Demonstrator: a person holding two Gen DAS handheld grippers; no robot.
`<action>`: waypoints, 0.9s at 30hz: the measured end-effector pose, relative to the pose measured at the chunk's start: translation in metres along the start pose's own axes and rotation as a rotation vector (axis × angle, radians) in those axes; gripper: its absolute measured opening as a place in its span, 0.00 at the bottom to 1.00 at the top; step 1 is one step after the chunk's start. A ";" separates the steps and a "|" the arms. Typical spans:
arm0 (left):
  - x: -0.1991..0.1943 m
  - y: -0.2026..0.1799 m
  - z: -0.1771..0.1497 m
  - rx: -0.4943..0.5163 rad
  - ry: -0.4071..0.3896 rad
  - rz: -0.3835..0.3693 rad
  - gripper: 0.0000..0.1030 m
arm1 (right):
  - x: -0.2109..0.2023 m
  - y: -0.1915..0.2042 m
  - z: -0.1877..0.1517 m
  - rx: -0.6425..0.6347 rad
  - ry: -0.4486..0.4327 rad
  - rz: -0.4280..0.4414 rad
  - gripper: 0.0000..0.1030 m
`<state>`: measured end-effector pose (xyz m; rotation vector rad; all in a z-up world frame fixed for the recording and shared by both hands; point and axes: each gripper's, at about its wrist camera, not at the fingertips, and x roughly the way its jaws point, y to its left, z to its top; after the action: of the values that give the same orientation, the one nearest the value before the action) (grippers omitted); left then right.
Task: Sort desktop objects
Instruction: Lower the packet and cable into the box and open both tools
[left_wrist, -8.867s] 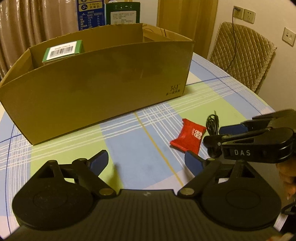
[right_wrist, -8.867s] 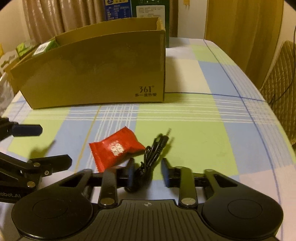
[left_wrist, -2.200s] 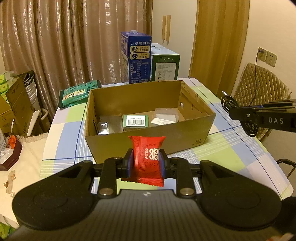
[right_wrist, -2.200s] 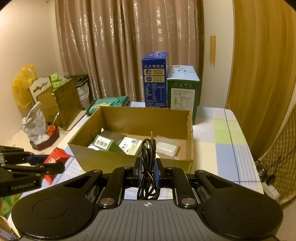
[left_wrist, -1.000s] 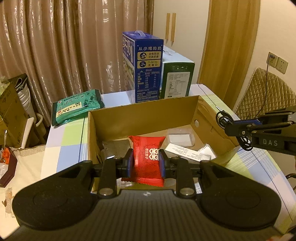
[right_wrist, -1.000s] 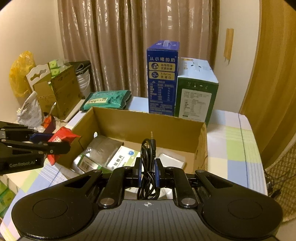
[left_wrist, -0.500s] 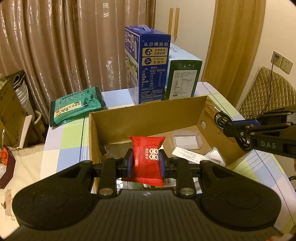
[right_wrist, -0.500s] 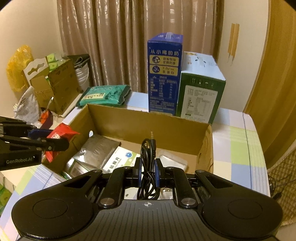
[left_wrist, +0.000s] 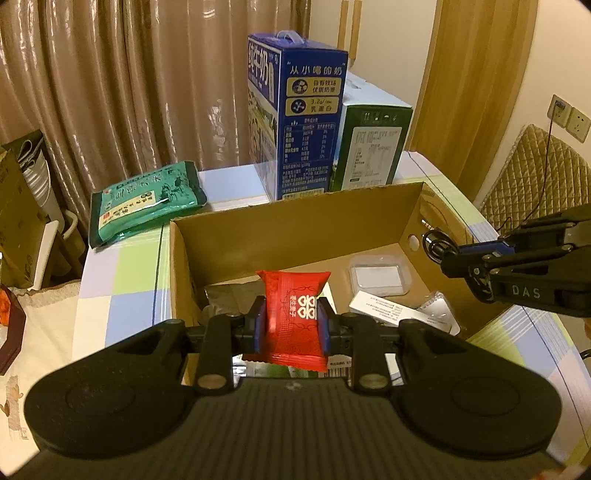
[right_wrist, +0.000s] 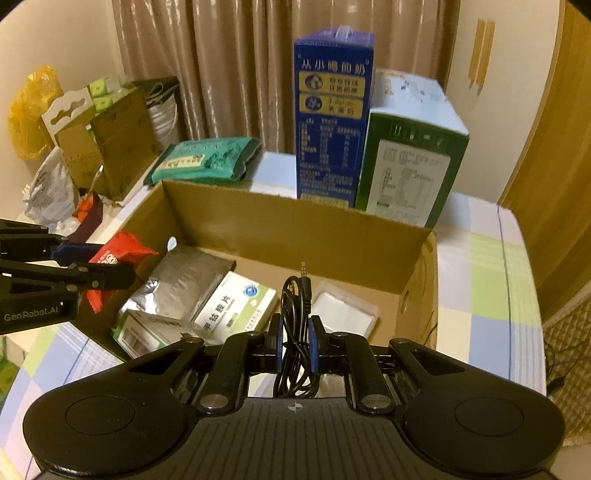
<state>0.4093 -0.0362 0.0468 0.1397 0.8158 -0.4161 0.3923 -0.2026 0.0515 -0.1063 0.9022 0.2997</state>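
Left gripper (left_wrist: 291, 328) clenches red foil snack packet (left_wrist: 293, 317), right gripper (right_wrist: 295, 345) clenches coiled black audio cable (right_wrist: 297, 317), both poised above open brown cardboard box (right_wrist: 280, 225)

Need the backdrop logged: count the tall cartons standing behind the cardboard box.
2. The blue milk carton stands upright behind the cardboard box; the green-and-white carton stands to its right, apparently touching it. Others may be hidden behind them.
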 end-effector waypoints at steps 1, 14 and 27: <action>0.002 0.001 0.001 -0.001 0.007 0.000 0.22 | 0.003 -0.002 0.001 0.003 0.010 0.001 0.10; 0.033 0.007 0.013 0.005 0.094 -0.004 0.22 | 0.019 -0.004 0.015 -0.037 0.080 0.004 0.10; 0.051 0.010 0.019 0.008 0.140 -0.019 0.22 | 0.036 -0.002 0.026 -0.066 0.122 0.007 0.10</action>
<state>0.4575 -0.0485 0.0222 0.1696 0.9537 -0.4312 0.4334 -0.1910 0.0396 -0.1842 1.0143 0.3329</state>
